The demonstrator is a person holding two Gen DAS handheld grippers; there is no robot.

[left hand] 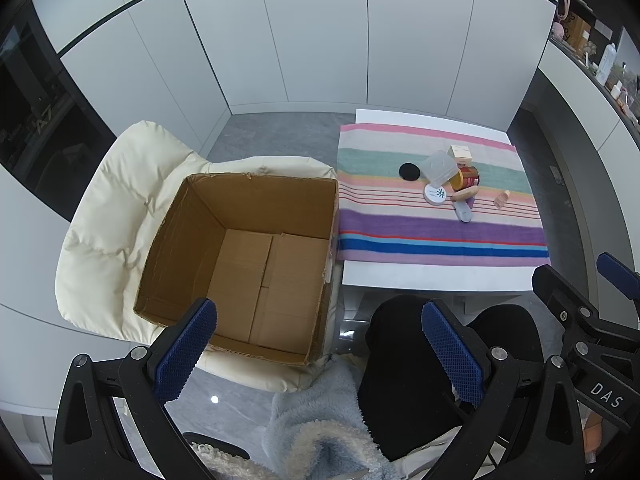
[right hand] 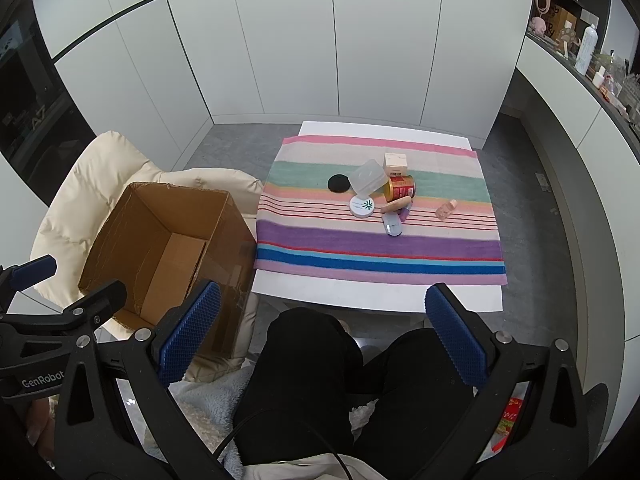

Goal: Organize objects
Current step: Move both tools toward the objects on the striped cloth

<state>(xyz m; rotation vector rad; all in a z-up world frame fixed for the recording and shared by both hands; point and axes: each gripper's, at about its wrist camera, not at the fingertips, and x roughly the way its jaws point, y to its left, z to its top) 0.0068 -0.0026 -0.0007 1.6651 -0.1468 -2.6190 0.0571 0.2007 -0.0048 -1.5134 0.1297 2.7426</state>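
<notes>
Objects (right hand: pixel 384 196) all clustered on desk (right hand: pixel 360 300), cardboard box (left hand: pixel 240 264) empty; both grippers' jaws wide, holding nothing; sorting not begun.

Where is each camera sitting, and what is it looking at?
Left wrist: on the left gripper, looking down into the empty cardboard box on a cream chair; black-clad knees show.
Right wrist: on the right gripper, looking down at the striped cloth; knees show.
Shared: box, cloth, clutter, red can.
</notes>
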